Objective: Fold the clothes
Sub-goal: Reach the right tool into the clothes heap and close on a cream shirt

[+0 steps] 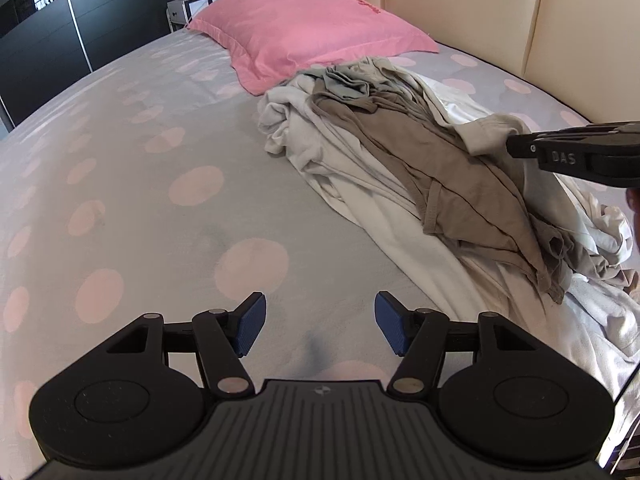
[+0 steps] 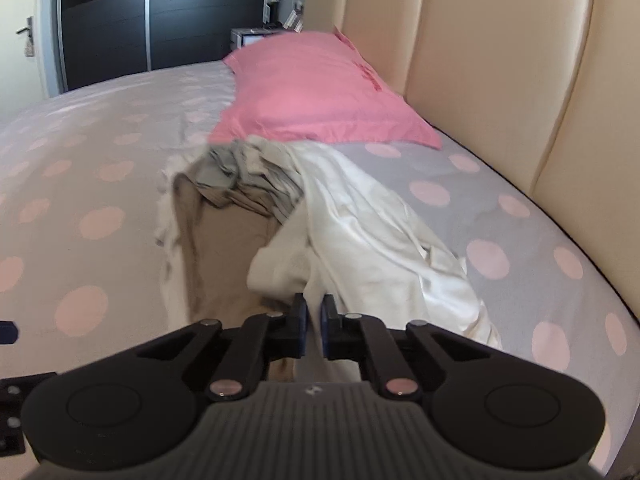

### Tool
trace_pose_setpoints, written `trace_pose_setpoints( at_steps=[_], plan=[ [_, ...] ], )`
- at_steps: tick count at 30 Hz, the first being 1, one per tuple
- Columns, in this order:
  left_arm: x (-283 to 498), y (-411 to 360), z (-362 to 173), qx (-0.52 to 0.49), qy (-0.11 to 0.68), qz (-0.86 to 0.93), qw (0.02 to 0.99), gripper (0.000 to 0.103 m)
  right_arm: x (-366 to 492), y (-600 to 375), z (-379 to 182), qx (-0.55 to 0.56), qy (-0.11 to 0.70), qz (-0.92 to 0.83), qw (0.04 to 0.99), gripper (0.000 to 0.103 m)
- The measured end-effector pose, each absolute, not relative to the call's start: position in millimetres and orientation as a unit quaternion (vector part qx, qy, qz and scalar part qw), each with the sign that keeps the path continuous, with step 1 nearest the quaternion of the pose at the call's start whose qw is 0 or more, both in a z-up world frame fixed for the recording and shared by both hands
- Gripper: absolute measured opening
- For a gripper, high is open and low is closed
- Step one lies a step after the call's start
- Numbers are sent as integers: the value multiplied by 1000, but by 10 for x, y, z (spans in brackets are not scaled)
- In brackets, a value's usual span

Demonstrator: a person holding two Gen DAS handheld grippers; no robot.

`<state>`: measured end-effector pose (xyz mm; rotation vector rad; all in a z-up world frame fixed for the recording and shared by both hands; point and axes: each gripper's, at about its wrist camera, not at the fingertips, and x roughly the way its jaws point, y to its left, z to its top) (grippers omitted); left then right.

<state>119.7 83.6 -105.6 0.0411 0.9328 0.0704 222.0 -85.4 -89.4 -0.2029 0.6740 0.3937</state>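
A heap of clothes lies on the bed below the pillow. A taupe garment [image 1: 460, 176] [image 2: 228, 248] is draped over white ones, and a crumpled grey piece [image 1: 344, 80] [image 2: 224, 172] sits at the far end. My right gripper [image 2: 314, 320] is shut on a fold of the white garment [image 2: 360, 224]. The left wrist view shows it [image 1: 514, 144] coming in from the right edge and pinching the white cloth's [image 1: 488, 132] hem. My left gripper [image 1: 320, 324] stands open over bare sheet, left of the heap, with nothing between its blue pads.
The bed has a grey sheet with pink dots [image 1: 140, 200]. A pink pillow [image 1: 312, 28] lies at the far end against the cream padded headboard [image 1: 580, 40]. Dark wardrobe doors [image 1: 40, 40] and a small white cabinet [image 1: 188, 8] stand beyond the bed.
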Motion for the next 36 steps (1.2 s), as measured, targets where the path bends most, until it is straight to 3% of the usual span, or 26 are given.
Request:
trace_pose_setpoints(
  at_steps=[10, 17, 33, 36],
  plan=[
    [581, 1095, -433, 14, 406, 45, 913, 57, 1188, -311, -137, -110, 281, 309, 902, 6],
    [-114, 1515, -124, 49, 394, 100, 913, 57, 315, 97, 105, -119, 265, 375, 880, 6],
    [-1508, 2151, -266, 23, 447, 155, 881, 57, -1840, 711, -443, -171, 346, 531, 755, 7],
    [-1673, 2203, -365, 7, 458, 157, 875, 57, -1921, 745, -598, -201, 366, 519, 746, 15]
  ],
)
